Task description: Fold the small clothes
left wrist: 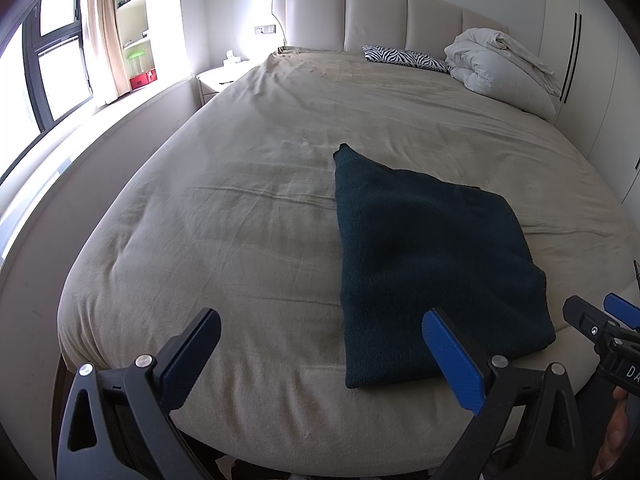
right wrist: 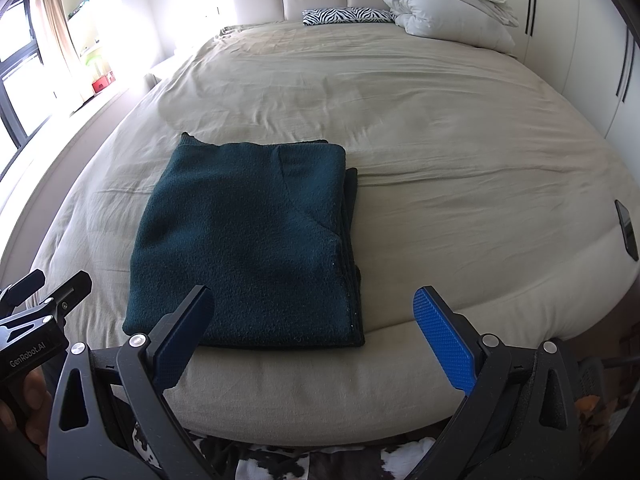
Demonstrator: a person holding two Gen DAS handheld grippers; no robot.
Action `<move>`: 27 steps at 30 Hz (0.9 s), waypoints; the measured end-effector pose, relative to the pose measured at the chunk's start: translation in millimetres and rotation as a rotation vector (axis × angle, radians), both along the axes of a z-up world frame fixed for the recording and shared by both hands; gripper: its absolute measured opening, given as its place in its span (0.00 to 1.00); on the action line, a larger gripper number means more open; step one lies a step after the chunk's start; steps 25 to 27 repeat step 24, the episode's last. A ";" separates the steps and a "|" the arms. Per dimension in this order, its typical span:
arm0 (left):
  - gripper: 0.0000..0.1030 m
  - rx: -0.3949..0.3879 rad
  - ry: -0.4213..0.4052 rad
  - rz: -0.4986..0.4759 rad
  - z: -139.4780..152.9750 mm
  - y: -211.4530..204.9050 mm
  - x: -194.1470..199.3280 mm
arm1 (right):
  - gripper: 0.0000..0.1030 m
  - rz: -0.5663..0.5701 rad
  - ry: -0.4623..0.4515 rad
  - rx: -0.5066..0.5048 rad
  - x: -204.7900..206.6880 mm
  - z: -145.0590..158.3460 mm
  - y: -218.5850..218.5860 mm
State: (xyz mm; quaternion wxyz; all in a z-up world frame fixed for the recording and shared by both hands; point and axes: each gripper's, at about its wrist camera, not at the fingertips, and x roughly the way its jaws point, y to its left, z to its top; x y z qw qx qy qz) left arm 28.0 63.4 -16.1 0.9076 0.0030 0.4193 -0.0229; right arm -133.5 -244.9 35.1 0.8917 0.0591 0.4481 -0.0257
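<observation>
Blue-padded and spread wide, the left gripper (left wrist: pixel 320 344) and right gripper (right wrist: pixel 314 320) both hold nothing, poised off the foot of the beige-sheeted bed (right wrist: pixel 440 140). The dark teal knitted garment (right wrist: pixel 244 248) lies there as a neat rectangle, so folding looks nearly complete; any further fold needs a near-edge pinch. Only the right view shows its stacked layers and a black phone (right wrist: pixel 627 230).

Both claws (left wrist: pixel 322 354) (right wrist: pixel 314 328) wide apart, empty
</observation>
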 end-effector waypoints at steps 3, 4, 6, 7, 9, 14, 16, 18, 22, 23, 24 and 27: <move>1.00 0.002 0.000 -0.003 -0.4 -0.1 0.1 | 0.99 0.000 0.001 0.001 0.1 -0.4 -0.9; 1.00 0.002 0.000 -0.002 -0.4 0.0 0.1 | 0.99 0.001 0.001 0.001 -0.2 -0.6 -0.6; 1.00 0.002 0.001 -0.002 -1.0 0.6 -0.1 | 0.99 0.001 0.001 0.002 -0.4 -1.0 -1.2; 1.00 0.001 0.001 -0.003 -0.7 0.1 0.7 | 0.99 0.001 0.001 0.002 -0.7 -1.3 -0.9; 1.00 0.004 0.001 -0.002 -0.7 0.1 0.5 | 0.99 0.002 0.002 0.002 -1.2 -1.8 -0.7; 1.00 0.005 0.003 -0.004 -1.3 0.2 1.3 | 0.99 0.002 0.001 0.002 -0.3 -1.5 -2.2; 1.00 0.005 0.004 -0.005 -1.3 -0.1 1.1 | 0.99 0.002 0.001 0.003 -0.7 -1.6 -1.7; 1.00 0.006 0.005 -0.004 -1.5 0.2 1.3 | 0.99 0.002 0.003 0.004 -0.7 -1.8 -2.0; 1.00 0.008 0.007 0.000 -2.3 1.9 3.0 | 0.99 0.005 0.006 0.007 -0.8 -3.7 -3.0; 1.00 0.008 0.007 0.000 -2.2 2.1 4.1 | 0.99 0.006 0.007 0.007 -1.4 -4.1 -2.0; 1.00 0.009 0.007 0.000 -2.2 2.3 4.1 | 0.99 0.007 0.008 0.007 -0.3 -4.6 -3.0; 1.00 0.009 0.007 0.000 -2.2 2.3 4.1 | 0.99 0.007 0.008 0.007 -0.3 -4.6 -3.0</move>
